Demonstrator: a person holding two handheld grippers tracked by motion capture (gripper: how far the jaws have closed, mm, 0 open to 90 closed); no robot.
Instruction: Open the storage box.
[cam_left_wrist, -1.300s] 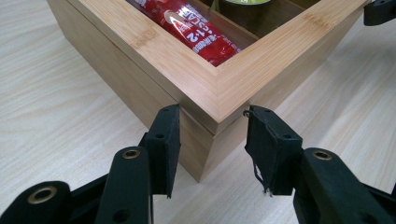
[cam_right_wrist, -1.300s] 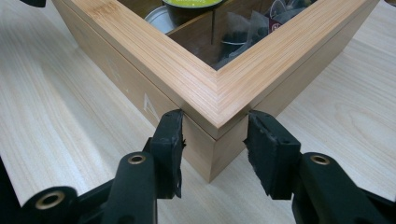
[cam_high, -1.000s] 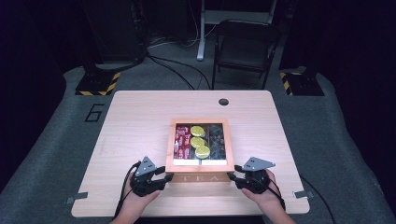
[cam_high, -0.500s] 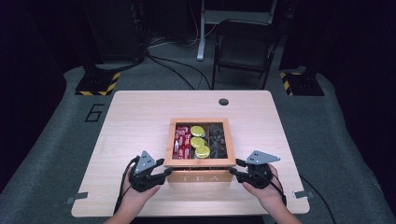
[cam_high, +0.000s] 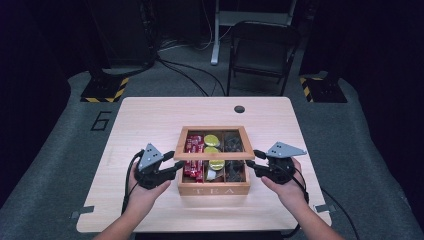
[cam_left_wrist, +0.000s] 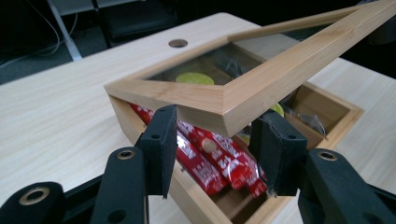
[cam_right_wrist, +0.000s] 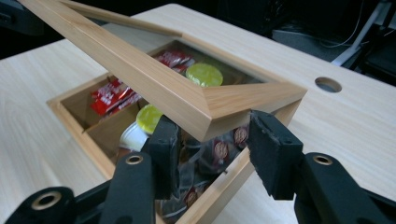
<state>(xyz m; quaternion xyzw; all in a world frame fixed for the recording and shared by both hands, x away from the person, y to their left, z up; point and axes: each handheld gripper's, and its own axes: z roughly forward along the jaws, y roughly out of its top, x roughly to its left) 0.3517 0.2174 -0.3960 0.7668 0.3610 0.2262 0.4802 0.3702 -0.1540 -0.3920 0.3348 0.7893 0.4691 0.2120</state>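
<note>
Resting on the near half of the tabletop, a wooden tea box is seen with its glass-paned lid raised at the front edge and tilted above the compartments. The left hand-held gripper is placed at the box's left side, its jaws spread wide around the lid's front left corner, which sits between the pads without being clamped. The right hand-held gripper is set at the box's right side, likewise wide, with the lid's front right corner lying between its jaws. Inside the box, red sachets are packed in the left compartment, yellow-topped cups are lined up in the middle one, and dark wrapped packets are held in the right one. A round hole is cut in the tabletop beyond the box.
</note>
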